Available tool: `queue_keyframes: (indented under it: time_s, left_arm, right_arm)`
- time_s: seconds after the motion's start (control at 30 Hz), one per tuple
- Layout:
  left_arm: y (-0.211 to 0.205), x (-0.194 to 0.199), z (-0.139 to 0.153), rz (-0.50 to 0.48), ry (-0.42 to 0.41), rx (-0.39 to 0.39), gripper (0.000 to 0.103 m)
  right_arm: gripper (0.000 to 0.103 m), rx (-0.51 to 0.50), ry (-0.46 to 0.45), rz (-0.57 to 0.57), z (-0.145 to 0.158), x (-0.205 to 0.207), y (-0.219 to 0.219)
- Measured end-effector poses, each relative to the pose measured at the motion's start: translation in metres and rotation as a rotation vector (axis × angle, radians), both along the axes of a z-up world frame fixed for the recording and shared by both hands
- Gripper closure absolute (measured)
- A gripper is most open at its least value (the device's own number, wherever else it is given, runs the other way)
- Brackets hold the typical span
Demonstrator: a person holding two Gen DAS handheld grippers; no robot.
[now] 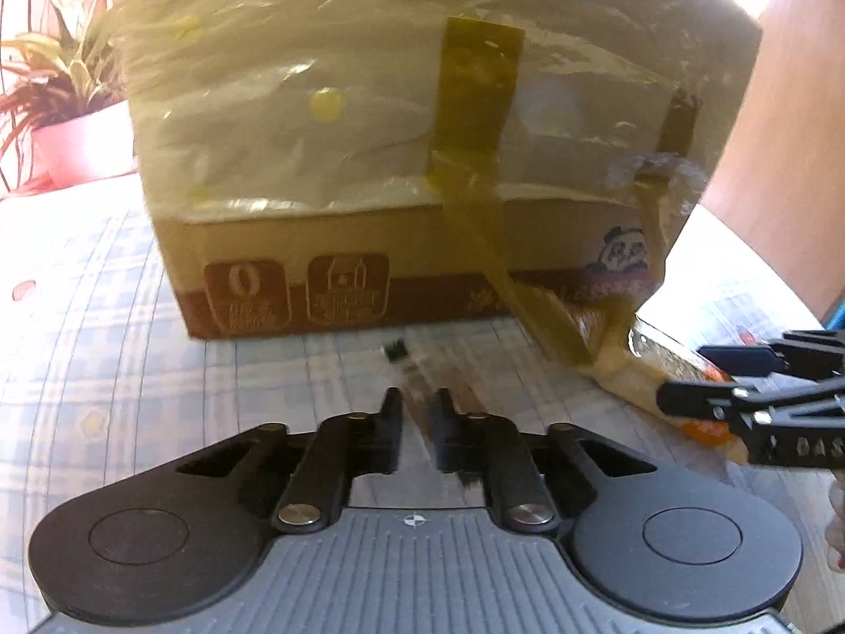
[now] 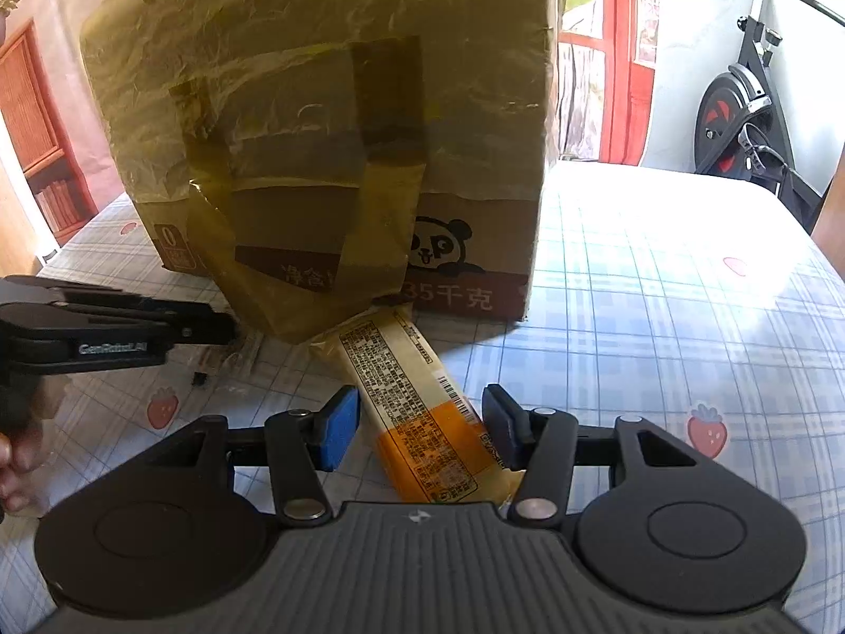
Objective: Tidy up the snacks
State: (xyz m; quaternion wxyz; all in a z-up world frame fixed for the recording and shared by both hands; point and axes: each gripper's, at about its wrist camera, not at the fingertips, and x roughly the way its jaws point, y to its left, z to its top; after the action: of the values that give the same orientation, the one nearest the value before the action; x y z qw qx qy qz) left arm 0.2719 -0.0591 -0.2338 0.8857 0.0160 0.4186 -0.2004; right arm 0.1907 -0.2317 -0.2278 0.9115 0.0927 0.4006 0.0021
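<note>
I had the cardboard box [image 2: 327, 121] standing on the worktop [image 2: 660, 274], wrapped in crinkled plastic and loose strips of brown tape [image 1: 475, 100]. The snack packet [image 2: 417, 412] lay flat on the worktop in front of the box, its far end touching the box's lower edge under the hanging tape. My right hand-held gripper [image 2: 422, 425] sat wide open around the packet's near, orange end, one blue pad [image 2: 338, 428] on each side, neither clearly pressing it. My left hand-held gripper [image 1: 417, 412] was in front of the box, to the left of the packet, jaws narrow with nothing held. A potted plant [image 1: 63, 105] stood left of the box.
</note>
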Motion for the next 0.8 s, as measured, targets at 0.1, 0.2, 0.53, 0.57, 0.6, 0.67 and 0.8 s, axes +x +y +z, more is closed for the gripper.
queue_keyframes:
  time_s: [0.1,0.2,0.53,0.57,0.6,0.67,0.8]
  left_arm:
    - [0.008,-0.013,0.000,-0.021,-0.005,-0.002,0.092]
    - [0.014,-0.016,0.001,0.006,0.020,-0.015,0.091]
    - [-0.009,-0.003,0.006,0.053,0.004,0.012,0.045]
    - [-0.013,-0.001,0.005,0.057,0.003,0.026,0.044]
    - [-0.017,0.002,0.004,0.062,0.000,0.040,0.044]
    - [-0.026,0.005,0.002,0.060,-0.016,0.065,0.039]
    - [-0.040,0.006,0.000,0.046,-0.049,0.127,0.038]
  right_arm:
    - [0.049,0.009,0.006,-0.006,0.001,-0.003,0.003]
    - [0.050,0.013,0.008,-0.003,0.001,-0.007,0.005]
    - [0.051,0.022,0.015,-0.013,-0.002,-0.009,0.003]
    - [0.051,0.025,0.015,-0.015,-0.002,-0.010,0.002]
    - [0.051,0.029,0.015,-0.017,-0.003,-0.010,0.001]
    - [0.053,0.045,0.026,-0.018,-0.005,-0.010,0.000]
    - [0.054,0.055,0.023,-0.020,-0.007,-0.012,-0.001]
